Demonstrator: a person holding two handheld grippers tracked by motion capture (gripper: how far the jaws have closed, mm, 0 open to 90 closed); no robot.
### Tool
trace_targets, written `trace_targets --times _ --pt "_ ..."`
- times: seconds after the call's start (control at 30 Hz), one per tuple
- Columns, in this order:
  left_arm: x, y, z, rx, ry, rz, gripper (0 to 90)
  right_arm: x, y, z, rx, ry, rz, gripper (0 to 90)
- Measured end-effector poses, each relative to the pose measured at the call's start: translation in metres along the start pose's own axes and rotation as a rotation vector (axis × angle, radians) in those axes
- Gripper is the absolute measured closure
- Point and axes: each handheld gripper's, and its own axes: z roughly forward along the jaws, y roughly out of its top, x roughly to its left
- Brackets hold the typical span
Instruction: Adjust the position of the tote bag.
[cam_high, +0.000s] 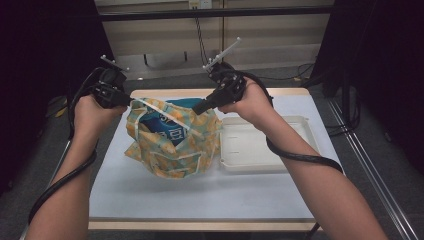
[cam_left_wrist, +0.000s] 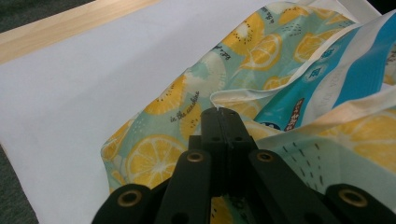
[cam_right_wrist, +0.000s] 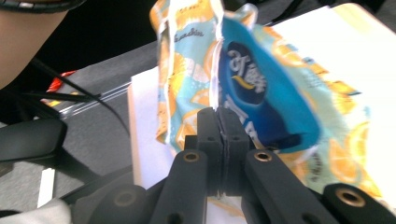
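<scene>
A cloth bag (cam_high: 172, 150) printed with lemons on teal stands on the white table mat, its mouth held apart. Inside it sits a blue packet (cam_high: 164, 131). My left gripper (cam_high: 131, 102) is shut on the bag's left rim; in the left gripper view the white hem runs into the closed jaw tips (cam_left_wrist: 219, 112), with the lemon cloth (cam_left_wrist: 159, 158) and blue packet (cam_left_wrist: 355, 70) beyond. My right gripper (cam_high: 196, 110) is shut on the right rim. In the right gripper view the hem enters its closed jaws (cam_right_wrist: 218, 112), beside the bag wall (cam_right_wrist: 182, 70) and the packet (cam_right_wrist: 261, 93).
An empty white tray (cam_high: 260, 150) lies on the mat (cam_high: 200, 195) just right of the bag. The table's wooden edge (cam_high: 200, 225) runs along the front. Black cables trail from both grippers along the forearms. Dark floor surrounds the table.
</scene>
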Motion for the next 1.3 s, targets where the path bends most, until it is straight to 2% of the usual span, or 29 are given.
trace_targets --times 0.07,0.1,0.17,0.2,0.3,0.43,0.5,0.57,0.6,0.7,1.03,1.1,1.3 --pt "0.001 0.000 0.000 0.001 -0.004 0.006 89.9 -0.002 0.002 -0.003 -0.014 -0.002 0.008 89.6" --pt "-0.001 -0.001 0.000 -0.009 -0.004 -0.011 89.9 -0.003 0.003 -0.005 -0.025 -0.010 0.015 89.7" --pt "0.000 -0.002 0.000 -0.012 -0.003 -0.011 89.9 -0.005 0.005 -0.009 -0.038 -0.016 0.021 89.8" --pt "0.001 -0.002 -0.001 -0.003 -0.006 0.006 89.9 -0.007 0.006 -0.010 -0.044 -0.024 0.023 89.8" --pt "0.000 -0.003 -0.002 -0.016 -0.010 -0.008 90.0 -0.009 0.009 -0.014 -0.038 -0.044 0.032 89.8" --pt "0.000 -0.004 -0.003 -0.012 -0.018 0.009 90.0 -0.013 0.012 -0.019 -0.053 -0.062 0.035 89.8" --pt "-0.002 -0.004 -0.003 -0.024 -0.015 -0.004 90.0 -0.016 0.013 -0.021 -0.052 -0.074 0.042 89.8" --pt "-0.002 -0.004 -0.003 -0.024 -0.018 -0.001 90.0 -0.019 0.013 -0.023 -0.051 -0.088 0.043 89.9" --pt "-0.001 -0.004 -0.004 -0.017 -0.017 0.017 90.0 -0.020 0.013 -0.023 -0.050 -0.093 0.047 89.8" --pt "0.000 -0.004 -0.004 -0.019 -0.022 0.020 90.0 -0.026 0.012 -0.024 -0.060 -0.109 0.058 89.9" --pt "0.005 -0.008 0.001 -0.010 -0.027 -0.001 90.0 -0.041 0.006 -0.015 -0.042 -0.154 0.074 89.8" --pt "0.007 -0.009 0.003 -0.006 -0.027 0.000 90.0 -0.044 0.005 -0.012 -0.044 -0.145 0.087 89.8" --pt "0.010 -0.014 0.007 -0.009 -0.036 -0.019 90.0 -0.054 -0.003 -0.004 -0.029 -0.158 0.108 89.7"
